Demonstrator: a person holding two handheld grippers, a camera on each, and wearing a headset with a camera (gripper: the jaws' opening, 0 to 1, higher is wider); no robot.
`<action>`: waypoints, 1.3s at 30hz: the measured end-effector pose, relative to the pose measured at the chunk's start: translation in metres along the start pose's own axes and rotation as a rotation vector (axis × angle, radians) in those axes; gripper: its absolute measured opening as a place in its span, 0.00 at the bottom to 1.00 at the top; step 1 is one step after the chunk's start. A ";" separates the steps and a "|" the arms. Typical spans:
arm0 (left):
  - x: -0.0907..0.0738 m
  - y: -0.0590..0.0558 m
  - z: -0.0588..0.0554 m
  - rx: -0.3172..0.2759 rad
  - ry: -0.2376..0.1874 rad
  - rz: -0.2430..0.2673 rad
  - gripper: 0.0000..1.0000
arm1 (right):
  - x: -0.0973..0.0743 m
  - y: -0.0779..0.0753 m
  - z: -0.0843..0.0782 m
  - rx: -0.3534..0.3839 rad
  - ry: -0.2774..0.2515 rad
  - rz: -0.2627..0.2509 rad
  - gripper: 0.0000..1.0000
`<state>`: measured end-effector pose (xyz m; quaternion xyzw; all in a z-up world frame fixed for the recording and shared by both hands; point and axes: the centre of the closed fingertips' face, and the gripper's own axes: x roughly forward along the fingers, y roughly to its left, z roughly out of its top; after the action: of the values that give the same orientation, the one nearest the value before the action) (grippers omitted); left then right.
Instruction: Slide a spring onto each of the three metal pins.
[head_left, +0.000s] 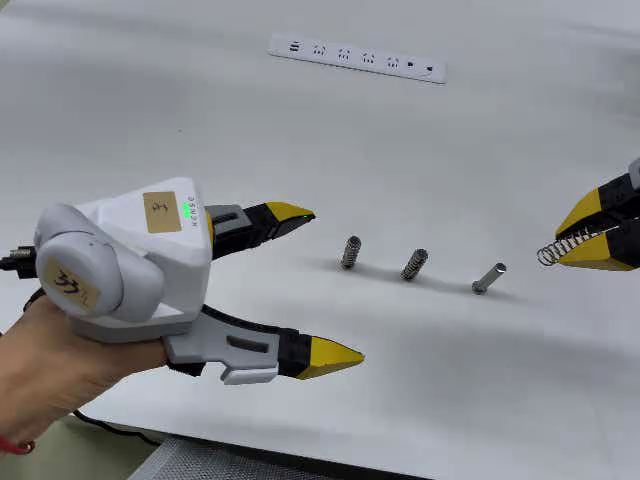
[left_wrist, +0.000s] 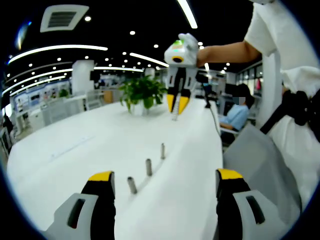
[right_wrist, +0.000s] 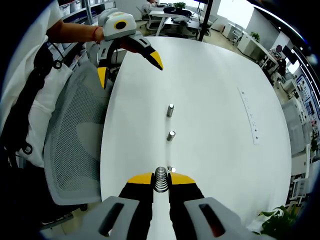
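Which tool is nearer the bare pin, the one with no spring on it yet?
Right. The right tool, shut on a spring, sits close beside the bare pin; the left tool is open, beyond the two sprung pins.

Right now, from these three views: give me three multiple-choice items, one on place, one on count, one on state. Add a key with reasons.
1. Where is the spare spring?
A. lying beside the pins
B. between the right gripper's jaws
C. between the left gripper's jaws

2. How many of the three pins carry a spring?
A. none
B. two
C. three

3. What state is the left gripper in?
A. open, holding nothing
B. shut on a pin
C. shut on a spring

Key:
1 B: the coil sits clamped between the right gripper's yellow tips.
2 B: two pins show coils; the one nearest the right gripper is bare metal.
3 A: its jaws stand wide apart with nothing between them.
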<state>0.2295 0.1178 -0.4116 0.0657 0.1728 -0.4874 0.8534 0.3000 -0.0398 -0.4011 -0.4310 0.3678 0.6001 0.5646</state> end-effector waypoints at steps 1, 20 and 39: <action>0.000 0.002 -0.001 0.001 0.001 0.002 0.86 | 0.003 -0.003 -0.002 0.006 0.005 -0.002 0.12; 0.004 0.013 -0.012 -0.025 -0.011 -0.006 1.00 | 0.045 -0.026 -0.020 0.058 0.047 -0.001 0.12; 0.006 0.014 -0.015 -0.078 -0.041 -0.001 1.00 | 0.072 -0.021 -0.027 0.064 0.092 0.045 0.12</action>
<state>0.2407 0.1242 -0.4286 0.0221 0.1740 -0.4821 0.8583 0.3242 -0.0369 -0.4764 -0.4318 0.4219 0.5801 0.5469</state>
